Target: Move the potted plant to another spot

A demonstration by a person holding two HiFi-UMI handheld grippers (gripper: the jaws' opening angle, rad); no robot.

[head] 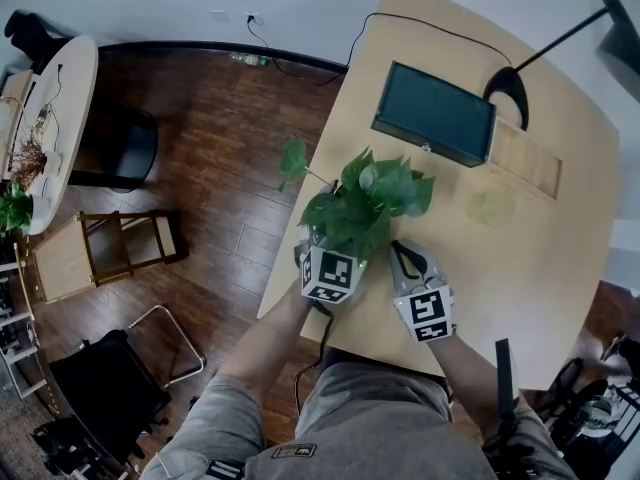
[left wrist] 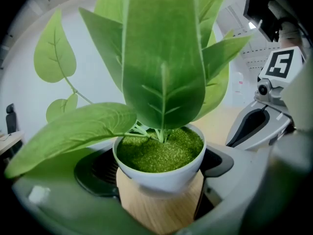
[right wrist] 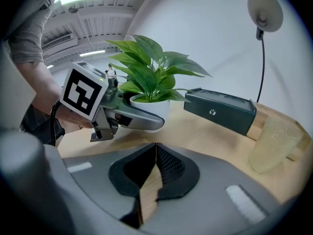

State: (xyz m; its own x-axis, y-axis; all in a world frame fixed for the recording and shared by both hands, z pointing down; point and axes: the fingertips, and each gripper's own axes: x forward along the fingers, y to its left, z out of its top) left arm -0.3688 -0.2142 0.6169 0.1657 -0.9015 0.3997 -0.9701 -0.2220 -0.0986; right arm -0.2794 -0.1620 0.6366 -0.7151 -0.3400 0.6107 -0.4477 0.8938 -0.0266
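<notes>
The potted plant, broad green leaves in a small white pot, stands on the wooden table near its front left edge. My left gripper reaches in under the leaves. The pot sits between its jaws, with the black pads against the pot's two sides. In the right gripper view, one grey finger of the left gripper lies along the pot. My right gripper rests just right of the plant. Its jaws meet at the tips, and the right gripper holds nothing.
A dark green box lies at the back of the table with a black lamp base behind it. A translucent cup stands beside a pale wooden block. The table's left edge runs close beside the plant, above the wood floor.
</notes>
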